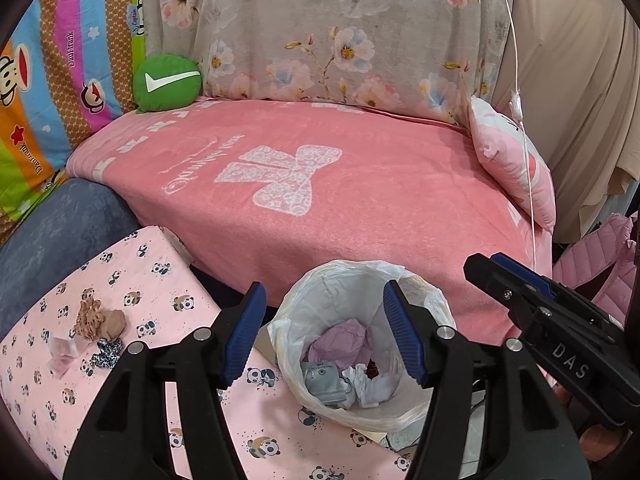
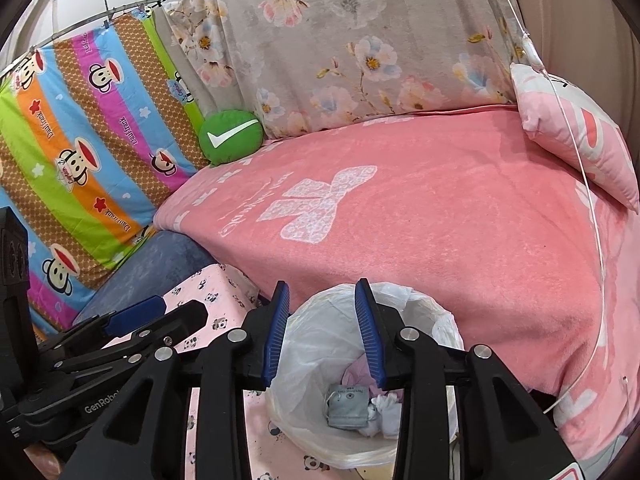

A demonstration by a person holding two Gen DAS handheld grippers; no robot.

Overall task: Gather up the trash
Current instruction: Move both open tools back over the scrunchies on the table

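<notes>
A small bin lined with a white plastic bag (image 1: 360, 270) stands on the floor against the pink-covered seat. Inside lie crumpled pink paper (image 1: 340, 340), a grey packet (image 1: 324, 380) and white tissue (image 1: 370, 386). My left gripper (image 1: 325, 300) hangs open above the bin's mouth with nothing between its blue pads. In the right wrist view my right gripper (image 2: 322, 296) is also open and empty over the same bin (image 2: 436, 328). Left of the bin, on a panda-print cloth (image 1: 160, 280), lie a brown crumpled scrap (image 1: 100, 320), a pink wrapper (image 1: 64, 354) and a black-and-white band (image 1: 106, 354).
A pink blanket (image 1: 360, 200) covers the seat behind the bin, with a green cushion (image 1: 167, 82) at its back left and a pink pillow (image 1: 512, 160) at its right. A thin white cord (image 1: 528, 184) hangs down on the right. A striped cartoon sheet (image 1: 60, 80) hangs at left.
</notes>
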